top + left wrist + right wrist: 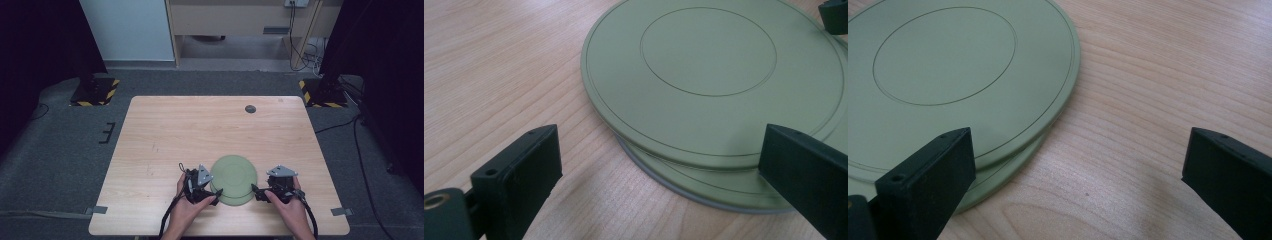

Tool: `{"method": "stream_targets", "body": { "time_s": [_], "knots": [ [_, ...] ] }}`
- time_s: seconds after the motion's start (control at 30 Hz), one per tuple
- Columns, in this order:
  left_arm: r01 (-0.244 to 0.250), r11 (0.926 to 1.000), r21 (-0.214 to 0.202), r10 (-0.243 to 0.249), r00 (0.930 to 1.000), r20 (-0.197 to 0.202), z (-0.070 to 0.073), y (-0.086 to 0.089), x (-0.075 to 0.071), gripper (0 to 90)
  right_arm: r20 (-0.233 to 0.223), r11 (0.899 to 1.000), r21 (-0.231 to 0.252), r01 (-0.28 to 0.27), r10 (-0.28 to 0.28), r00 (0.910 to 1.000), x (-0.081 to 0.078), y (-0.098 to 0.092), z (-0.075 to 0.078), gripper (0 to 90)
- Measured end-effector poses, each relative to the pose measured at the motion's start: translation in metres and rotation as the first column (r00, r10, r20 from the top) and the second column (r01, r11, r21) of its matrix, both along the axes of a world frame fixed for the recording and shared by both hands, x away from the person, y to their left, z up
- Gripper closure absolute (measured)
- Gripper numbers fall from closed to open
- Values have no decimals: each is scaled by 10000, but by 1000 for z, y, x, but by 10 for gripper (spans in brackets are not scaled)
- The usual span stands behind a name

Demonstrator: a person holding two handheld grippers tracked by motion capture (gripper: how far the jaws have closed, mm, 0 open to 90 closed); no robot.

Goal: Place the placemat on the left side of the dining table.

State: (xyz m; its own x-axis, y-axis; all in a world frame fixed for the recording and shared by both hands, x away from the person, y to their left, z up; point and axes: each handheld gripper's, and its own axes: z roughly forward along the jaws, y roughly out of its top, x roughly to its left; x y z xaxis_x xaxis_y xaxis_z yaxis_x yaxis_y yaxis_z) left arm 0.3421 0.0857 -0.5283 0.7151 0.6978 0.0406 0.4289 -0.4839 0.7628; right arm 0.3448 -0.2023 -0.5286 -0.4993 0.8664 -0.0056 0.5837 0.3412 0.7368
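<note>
Plainly unmarked, two stacked green plates (233, 179) sit between open grippers.

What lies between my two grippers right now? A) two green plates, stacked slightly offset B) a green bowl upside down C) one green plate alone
A: the top green plate sits shifted on a lower green plate, whose rim peeks out underneath.

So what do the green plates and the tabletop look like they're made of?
Green plates: two stacked upside down, probably matte plastic or melamine; flat even colour, dull sheen, thin moulded ring lines. Tabletop: light wood or wood-look laminate, smooth satin finish; grain lines run across it, which of the two I can't tell.
</note>
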Motion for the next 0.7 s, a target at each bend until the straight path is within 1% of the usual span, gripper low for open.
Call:
{"method": "stream_targets", "body": {
  "time_s": [0.03,0.13,0.2,0.4,0.43,0.57,0.7],
  "knots": [
    [43,9999,-133,-43,10000,-25,0,0,-1,44,-9,10000,6,-7,7,10000,0,0,0,11],
    [122,9998,-168,-122,9999,22,1,-1,-2,52,-11,10000,49,-14,14,10000,0,0,0,23],
    [200,9998,-37,-199,9997,113,2,-2,-4,52,-17,10000,74,-45,45,10000,-2,0,1,33],
    [182,9998,-44,-182,9998,64,1,-2,-5,54,-30,9999,-20,-171,171,9998,-3,-1,1,34],
    [163,9999,13,-163,9998,82,1,-2,-5,57,-36,9998,-27,-176,176,9998,-3,-1,1,34],
    [75,10000,39,-75,9999,73,0,-1,-4,62,-54,9999,-32,-124,124,9999,-3,-1,0,34],
    [14,10000,52,-14,10000,78,0,-2,-2,45,-53,10000,-62,-62,62,10000,-2,0,-1,22]
  ]
}}
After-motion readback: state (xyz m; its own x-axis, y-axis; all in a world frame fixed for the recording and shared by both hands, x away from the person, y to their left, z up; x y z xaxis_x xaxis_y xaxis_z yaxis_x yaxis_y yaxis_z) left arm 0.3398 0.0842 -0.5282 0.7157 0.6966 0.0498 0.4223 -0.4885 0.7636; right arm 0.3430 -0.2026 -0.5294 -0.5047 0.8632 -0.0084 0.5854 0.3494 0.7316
